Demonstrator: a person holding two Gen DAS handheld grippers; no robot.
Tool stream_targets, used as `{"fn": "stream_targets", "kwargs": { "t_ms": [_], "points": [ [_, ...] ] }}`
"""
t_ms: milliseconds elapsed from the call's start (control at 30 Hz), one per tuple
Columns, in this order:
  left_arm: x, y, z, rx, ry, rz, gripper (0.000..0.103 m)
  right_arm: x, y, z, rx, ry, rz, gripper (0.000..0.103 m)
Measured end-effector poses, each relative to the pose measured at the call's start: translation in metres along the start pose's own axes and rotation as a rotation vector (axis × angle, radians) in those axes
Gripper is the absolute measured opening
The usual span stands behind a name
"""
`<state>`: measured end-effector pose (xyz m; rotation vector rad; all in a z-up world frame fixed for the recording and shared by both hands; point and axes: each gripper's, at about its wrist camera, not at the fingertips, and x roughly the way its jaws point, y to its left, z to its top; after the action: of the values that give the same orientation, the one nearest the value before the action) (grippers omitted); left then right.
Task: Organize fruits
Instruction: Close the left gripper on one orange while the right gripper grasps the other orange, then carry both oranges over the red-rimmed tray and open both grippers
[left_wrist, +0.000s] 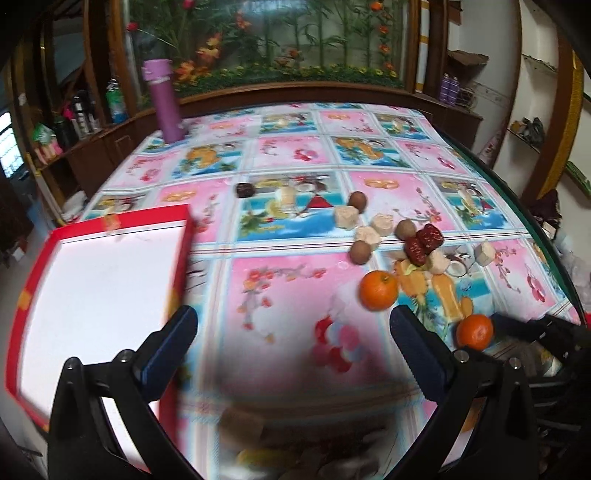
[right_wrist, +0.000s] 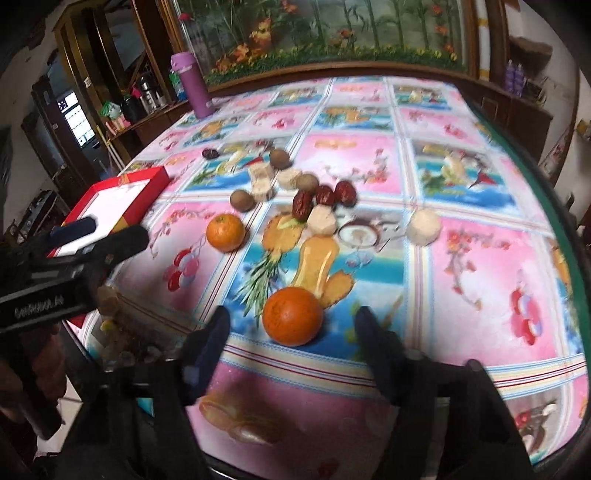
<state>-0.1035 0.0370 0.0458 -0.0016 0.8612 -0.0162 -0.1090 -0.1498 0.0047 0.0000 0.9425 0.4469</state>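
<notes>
Near orange (right_wrist: 292, 316) lies close to the bench (right_wrist: 461, 288) front edge, between the half-open right fingers (right_wrist: 218, 332), untouched. Left fingers (left_wrist: 417, 343) spread wide, empty, over bare cloth beside the red box (left_wrist: 99, 280).

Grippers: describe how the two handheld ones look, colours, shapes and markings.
Both are black plastic. The left gripper has two curved arms with silver screws and dark blue finger pads. The right gripper looks the same, blurred. The left one's body carries small white lettering, unreadable.
</notes>
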Motion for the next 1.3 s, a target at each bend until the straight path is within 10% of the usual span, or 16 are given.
{"fn": "stream_targets", "kwargs": {
  "t_ms": [233,867,1300],
  "points": [
    [0.035,-0.025,0.016,0.039,0.076,-0.096,0.092,0.005,-0.001,0.005,-0.013,-0.001,0.013,0.034],
    [0.055,-0.039,0.009,0.059,0.111,-0.168,0.034,0.004,-0.007,0.006,-0.005,0.000,0.053,0.033],
    [-0.058,0.036,-0.004,-0.049,-0.107,-0.015,0.034,-0.006,0.055,0.030,-0.089,-0.042,0.126,0.033]
  ]
}}
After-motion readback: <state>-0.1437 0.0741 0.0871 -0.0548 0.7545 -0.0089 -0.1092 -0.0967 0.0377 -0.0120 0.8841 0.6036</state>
